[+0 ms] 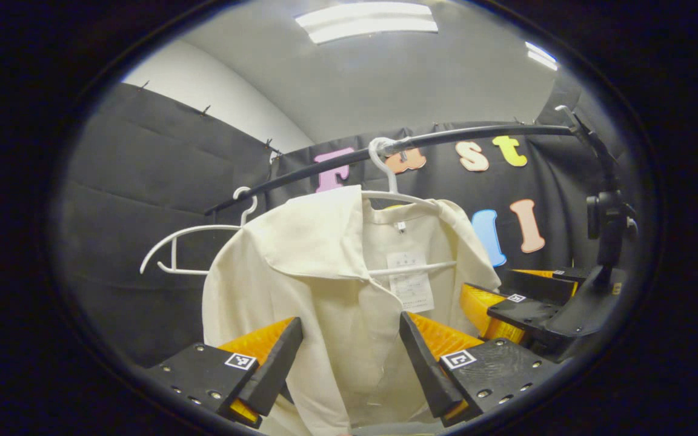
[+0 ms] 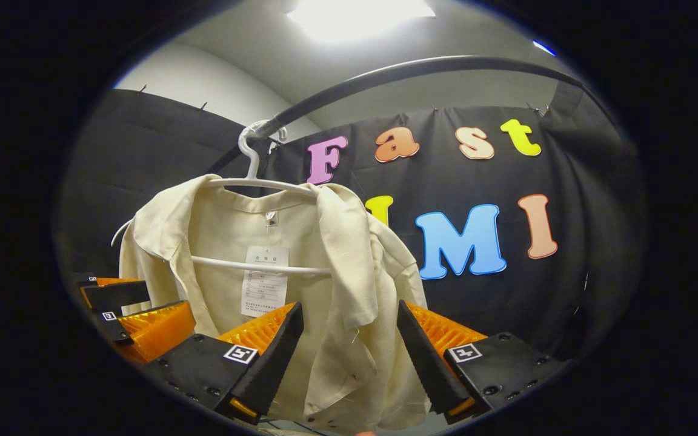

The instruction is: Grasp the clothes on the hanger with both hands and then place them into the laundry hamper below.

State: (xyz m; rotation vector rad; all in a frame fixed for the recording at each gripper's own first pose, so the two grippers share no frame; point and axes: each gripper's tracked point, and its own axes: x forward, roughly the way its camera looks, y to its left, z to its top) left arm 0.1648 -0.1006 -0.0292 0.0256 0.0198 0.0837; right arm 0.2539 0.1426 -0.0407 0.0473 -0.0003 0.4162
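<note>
Risk at this stage is a thin or one-sided grasp. Shirt hangs on a white hanger from the black rail, at 12 o'clock from both grippers. Left gripper has its jaws spread wide with the shirt front between them, no finger pressing the cloth. Right gripper is likewise spread, framing the front edge of the shirt, not yet clamped.

Likely faults:
1. If either gripper closes on only 1 loose layer near the placket, the cloth may slip out during the pull.
2. If the shirt is pulled straight down, the collar may catch on the hanger shoulders, dragging the hanger along the rail or off it.
3. An empty hanger at 10 o'clock in the left gripper view could be knocked if the rail is jolted.
4. The paper tag could tear if pinched.

Hamper position cannot be told.
</note>
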